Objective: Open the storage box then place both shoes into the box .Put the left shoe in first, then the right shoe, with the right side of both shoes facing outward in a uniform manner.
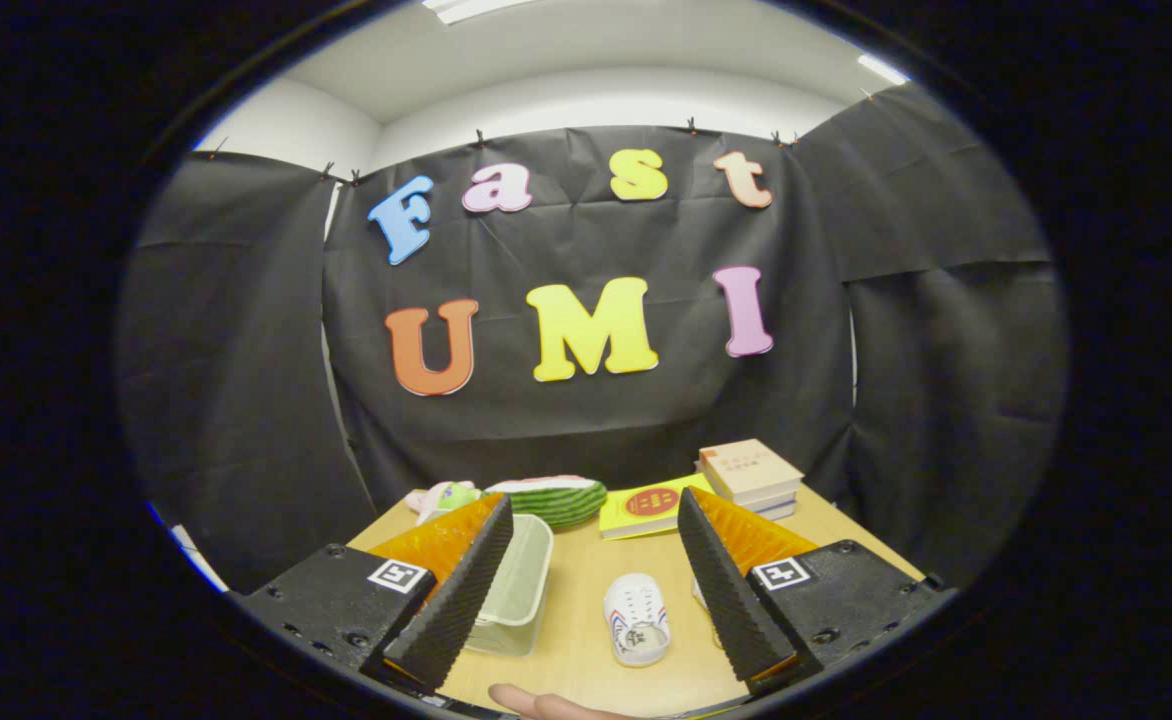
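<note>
The gripper (pixel 596 590) hangs above the near part of a wooden table (pixel 576 660), its two fingers spread wide with nothing between them but bare tabletop and one shoe. Neither finger touches anything.

A small white shoe (pixel 636 620) lies on the table in the gap between the fingers, nearer the right finger than the left, seen from above with its opening towards the near edge and its toe pointing away. It has coloured stripes along its side. Just behind the right finger a sliver of something pale shows against the table; it may be the second shoe, but the finger hides too much of it to say.

The box (pixel 518 590) is a clear, pale plastic tub sitting just inside the left finger, partly covered by it. From here I look down into its rim; I cannot tell whether a lid lies on it or not. The shoe and the box are apart, with bare wood between them.

Beyond the fingers, along the far edge of the table, sit a watermelon slice toy (pixel 556 498), a small pink and green plush thing (pixel 441 497) to its left, a yellow book (pixel 651 505) lying flat, and a stack of books (pixel 751 475) to the right of that.

At the near edge of the table a fingertip (pixel 536 703) of a person's hand pokes in, resting below the gap between the fingers.
</note>
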`<action>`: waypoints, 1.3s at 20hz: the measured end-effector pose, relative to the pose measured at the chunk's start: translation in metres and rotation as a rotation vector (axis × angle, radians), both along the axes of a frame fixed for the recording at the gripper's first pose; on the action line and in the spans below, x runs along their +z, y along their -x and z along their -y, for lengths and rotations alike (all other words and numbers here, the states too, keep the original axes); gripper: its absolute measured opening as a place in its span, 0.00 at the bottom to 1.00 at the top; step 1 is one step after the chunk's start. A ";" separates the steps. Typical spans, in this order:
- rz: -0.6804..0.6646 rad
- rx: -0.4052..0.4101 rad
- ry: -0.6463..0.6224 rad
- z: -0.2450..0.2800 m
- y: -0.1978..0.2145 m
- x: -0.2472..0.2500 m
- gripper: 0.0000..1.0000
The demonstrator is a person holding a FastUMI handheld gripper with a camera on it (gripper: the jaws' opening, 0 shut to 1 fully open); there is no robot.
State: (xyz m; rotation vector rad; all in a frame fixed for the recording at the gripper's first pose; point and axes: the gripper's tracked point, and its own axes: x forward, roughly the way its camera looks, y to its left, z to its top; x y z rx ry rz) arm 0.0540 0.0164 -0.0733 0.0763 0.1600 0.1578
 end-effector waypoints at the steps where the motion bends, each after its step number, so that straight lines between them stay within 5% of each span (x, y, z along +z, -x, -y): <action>1: -0.031 0.008 -0.011 0.004 -0.011 -0.010 1.00; 5: -0.194 0.042 -0.088 0.006 -0.055 -0.065 1.00; 13: -0.545 0.281 -0.228 -0.012 -0.099 -0.181 1.00; 18: -0.637 0.438 -0.368 -0.017 -0.129 -0.211 1.00; 26: -0.846 0.710 -0.758 -0.072 -0.162 -0.225 0.98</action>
